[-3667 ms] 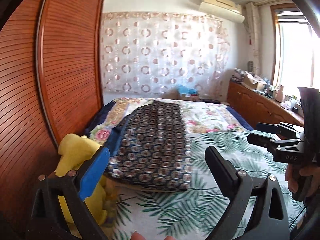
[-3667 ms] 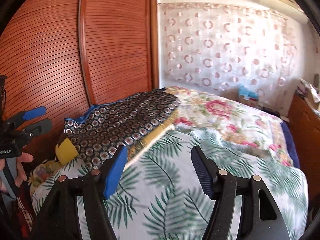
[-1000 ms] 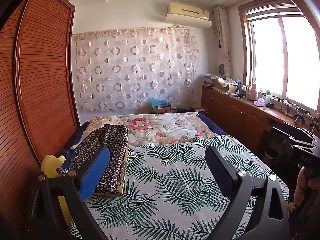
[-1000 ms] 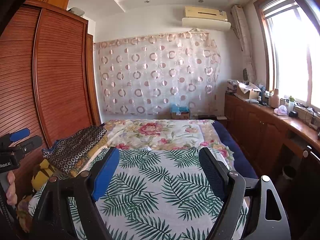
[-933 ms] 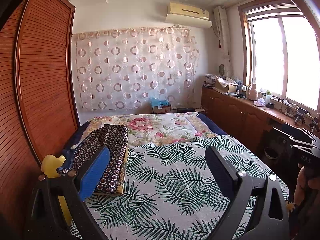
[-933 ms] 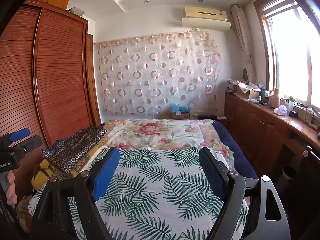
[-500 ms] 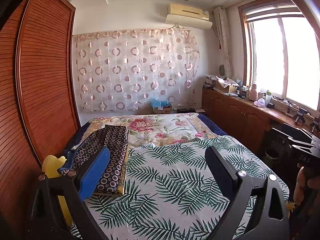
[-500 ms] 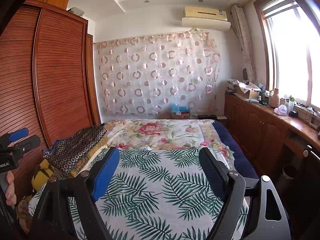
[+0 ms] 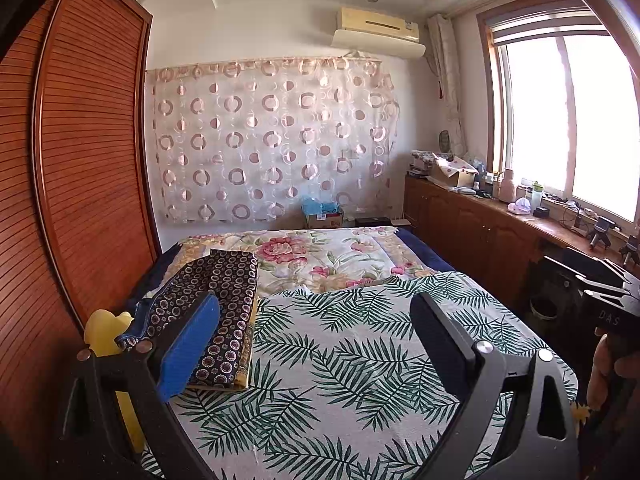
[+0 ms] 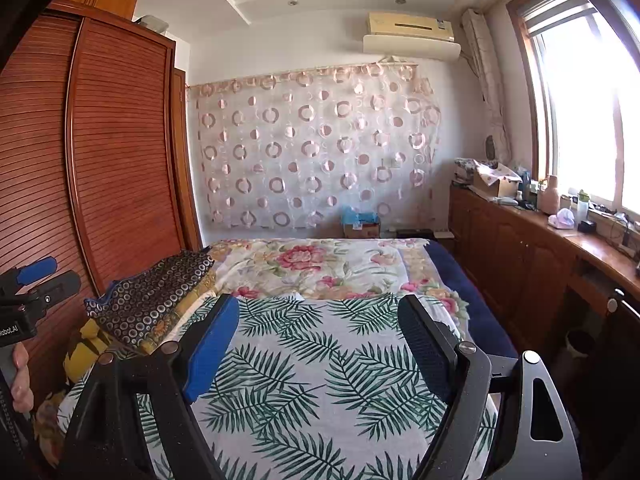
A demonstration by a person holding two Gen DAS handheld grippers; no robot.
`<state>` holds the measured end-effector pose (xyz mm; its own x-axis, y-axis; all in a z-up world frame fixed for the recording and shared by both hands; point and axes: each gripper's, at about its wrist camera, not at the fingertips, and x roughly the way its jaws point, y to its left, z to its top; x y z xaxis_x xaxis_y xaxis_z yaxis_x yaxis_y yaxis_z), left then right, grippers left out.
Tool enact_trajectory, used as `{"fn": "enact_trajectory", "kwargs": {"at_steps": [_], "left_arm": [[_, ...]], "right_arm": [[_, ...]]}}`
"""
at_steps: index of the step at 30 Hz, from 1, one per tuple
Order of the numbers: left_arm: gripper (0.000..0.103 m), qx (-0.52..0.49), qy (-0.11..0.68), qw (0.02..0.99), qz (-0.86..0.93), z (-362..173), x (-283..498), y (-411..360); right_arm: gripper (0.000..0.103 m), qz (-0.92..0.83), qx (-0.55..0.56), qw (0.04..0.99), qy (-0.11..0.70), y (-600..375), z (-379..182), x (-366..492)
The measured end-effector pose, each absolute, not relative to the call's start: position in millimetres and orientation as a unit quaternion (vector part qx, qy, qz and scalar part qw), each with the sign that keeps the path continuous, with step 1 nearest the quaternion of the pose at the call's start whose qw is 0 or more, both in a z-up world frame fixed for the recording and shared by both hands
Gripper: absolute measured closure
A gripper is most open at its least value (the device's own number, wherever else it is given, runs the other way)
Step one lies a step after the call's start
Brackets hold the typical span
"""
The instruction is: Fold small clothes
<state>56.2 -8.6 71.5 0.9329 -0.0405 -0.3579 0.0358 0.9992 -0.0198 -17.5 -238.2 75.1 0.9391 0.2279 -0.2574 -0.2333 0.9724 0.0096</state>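
A folded dark garment with a small ring pattern [image 9: 218,300] lies on the left side of the bed, on a yellow floral layer; it also shows in the right wrist view [image 10: 156,292]. My left gripper [image 9: 316,334] is open and empty, held back above the palm-leaf sheet [image 9: 340,360], right of the garment. My right gripper [image 10: 320,340] is open and empty over the same sheet [image 10: 312,360]. The left gripper also shows at the left edge of the right wrist view [image 10: 38,276].
A wooden slatted wardrobe [image 9: 80,168] stands along the bed's left side. A yellow plush toy [image 9: 106,330] sits between bed and wardrobe. A wooden counter with clutter [image 9: 500,216] runs under the window on the right. A floral quilt [image 9: 320,256] covers the far bed.
Since 3.7 s ago both grippers have drawn back and up from the folded garment. In the last second both views are almost still.
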Motion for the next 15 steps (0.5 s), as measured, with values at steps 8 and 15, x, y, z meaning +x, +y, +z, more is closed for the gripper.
{"fn": "enact_trajectory", "kwargs": {"at_steps": [8,15], "left_arm": [[0.006,-0.007,0.182,0.983,-0.019,71.4,56.3,-7.0],[0.006,-0.006,0.182,0.983,-0.018,71.7,55.8,-5.8]], "right_arm": [[0.020,0.118,-0.010,0.984,0.130,-239.0,74.6,-17.1],[0.020,0.118,-0.010,0.984,0.130,-239.5,74.7,-16.9]]}}
